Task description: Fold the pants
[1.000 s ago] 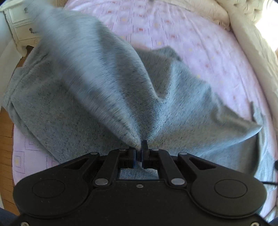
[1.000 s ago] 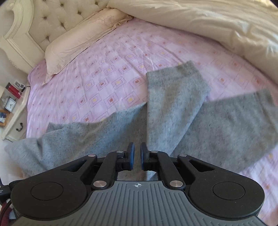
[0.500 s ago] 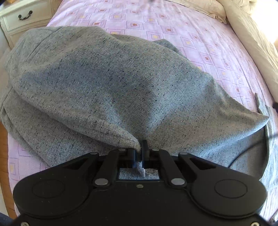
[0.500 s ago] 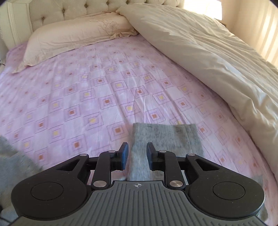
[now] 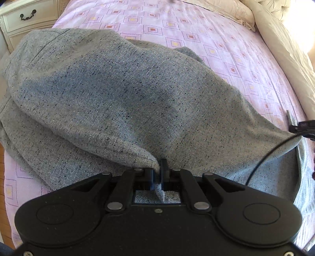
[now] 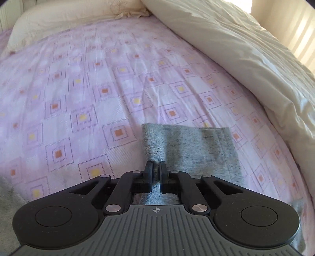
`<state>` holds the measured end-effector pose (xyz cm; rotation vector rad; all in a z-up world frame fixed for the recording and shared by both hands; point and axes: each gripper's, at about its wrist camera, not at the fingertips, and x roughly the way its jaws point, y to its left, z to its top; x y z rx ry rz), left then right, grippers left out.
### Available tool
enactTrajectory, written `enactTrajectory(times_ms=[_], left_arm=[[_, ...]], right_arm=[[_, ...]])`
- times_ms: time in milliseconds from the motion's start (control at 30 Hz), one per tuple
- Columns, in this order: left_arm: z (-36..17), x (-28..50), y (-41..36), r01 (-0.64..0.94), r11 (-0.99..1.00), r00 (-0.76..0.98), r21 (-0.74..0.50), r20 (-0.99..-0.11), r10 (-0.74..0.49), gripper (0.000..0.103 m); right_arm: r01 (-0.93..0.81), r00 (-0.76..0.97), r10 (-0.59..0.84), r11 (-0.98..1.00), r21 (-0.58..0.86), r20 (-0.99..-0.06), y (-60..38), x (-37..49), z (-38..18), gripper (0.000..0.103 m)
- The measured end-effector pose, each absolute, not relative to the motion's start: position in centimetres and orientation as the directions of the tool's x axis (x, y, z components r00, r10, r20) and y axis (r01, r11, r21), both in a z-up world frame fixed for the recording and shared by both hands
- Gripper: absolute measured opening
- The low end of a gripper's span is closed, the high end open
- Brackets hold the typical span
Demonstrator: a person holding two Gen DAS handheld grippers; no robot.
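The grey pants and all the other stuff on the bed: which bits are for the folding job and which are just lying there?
For the job:
- grey pants
- left hand-held gripper, pinching a fold of the pants
- right hand-held gripper, pinching a leg end of the pants

Just lying about:
- pink patterned sheet
- cream duvet
- pillow
- white nightstand

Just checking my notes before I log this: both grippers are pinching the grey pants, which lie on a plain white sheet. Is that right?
Not quite: the sheet is pink with a square pattern, not plain white, as the right wrist view shows. The rest holds: the left gripper and the right gripper each have their jaws closed on the grey pants.
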<state>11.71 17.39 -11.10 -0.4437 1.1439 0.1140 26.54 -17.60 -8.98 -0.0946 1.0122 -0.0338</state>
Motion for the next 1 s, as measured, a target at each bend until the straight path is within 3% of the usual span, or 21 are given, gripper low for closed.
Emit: enactTrajectory(times_ms=[333, 467, 567, 733, 800, 867, 1000], left_arm=[[-11.0, 11.5, 18.4, -0.332, 0.891, 0.423, -0.309, -0.893, -0.152, 0.007], [-10.6, 11.3, 18.5, -0.331, 0.890, 0.426, -0.314, -0.891, -0.156, 0.007], [-10.2, 11.1, 18.2, -0.322, 0.898, 0.429, -0.299, -0.892, -0.143, 0.006], [-9.7, 10.7, 17.4, -0.313, 0.909, 0.427, -0.273, -0.896, -0.122, 0.006], [-9.6, 10.8, 17.3, -0.317, 0.912, 0.418, -0.261, -0.902, -0.113, 0.006], [-9.6, 10.8, 17.2, -0.320, 0.913, 0.412, -0.253, -0.905, -0.106, 0.007], [-9.7, 10.9, 16.8, -0.329, 0.915, 0.399, -0.233, -0.913, -0.089, 0.007]], right_arm=[[0.112, 0.630, -0.021, 0.992, 0.063, -0.776, -31.6, 19.2, 0.0, 0.006], [0.173, 0.616, -0.022, 0.979, 0.108, -0.787, -36.1, 15.8, -0.6, 0.003], [0.201, 0.598, -0.099, 0.979, 0.029, -0.795, -38.1, 13.9, -2.0, 0.000], [0.304, 0.583, 0.000, 0.927, 0.218, -0.813, -42.8, 11.8, -5.1, 0.002], [0.347, 0.590, 0.029, 0.893, 0.285, -0.807, -44.1, 11.4, -6.4, 0.007], [0.373, 0.595, 0.050, 0.867, 0.330, -0.803, -45.0, 11.0, -7.7, 0.030], [0.360, 0.592, 0.114, 0.849, 0.388, -0.798, -45.2, 10.8, -10.1, 0.036]])
